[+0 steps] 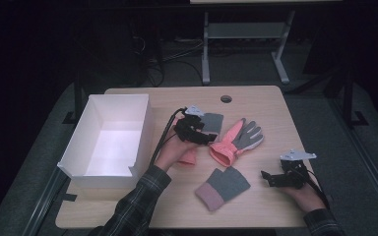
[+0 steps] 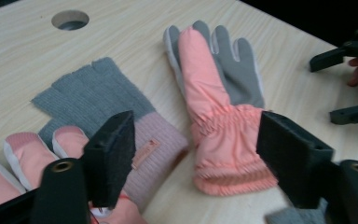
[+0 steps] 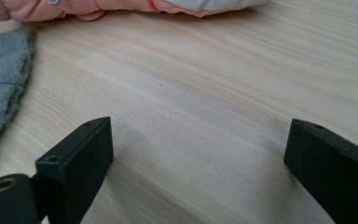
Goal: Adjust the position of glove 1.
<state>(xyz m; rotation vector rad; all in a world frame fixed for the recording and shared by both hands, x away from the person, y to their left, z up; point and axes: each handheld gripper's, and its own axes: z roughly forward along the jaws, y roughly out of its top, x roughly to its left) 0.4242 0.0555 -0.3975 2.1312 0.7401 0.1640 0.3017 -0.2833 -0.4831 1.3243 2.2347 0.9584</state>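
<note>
- The left gripper hovers over the middle of the pale wooden worktop, jaws apart with nothing pressed between them.
- In the left gripper view, the pink ski glove with grey palm lies flat between those jaws, cuff nearest the camera, fingers pointing away; the pads stand clear of it on both sides.
- Just beside it lies a grey knitted fingerless glove with a pink cuff, partly overlapping a second pink ski glove at the lower left.
- Another grey knitted fingerless glove with a dusty pink cuff lies nearer the person, apart from the rest.
- The right gripper sits low at the worktop's right side, released, jaws wide over bare wood.
- A white open-topped rectangular box stands at the left of the worktop.
</note>
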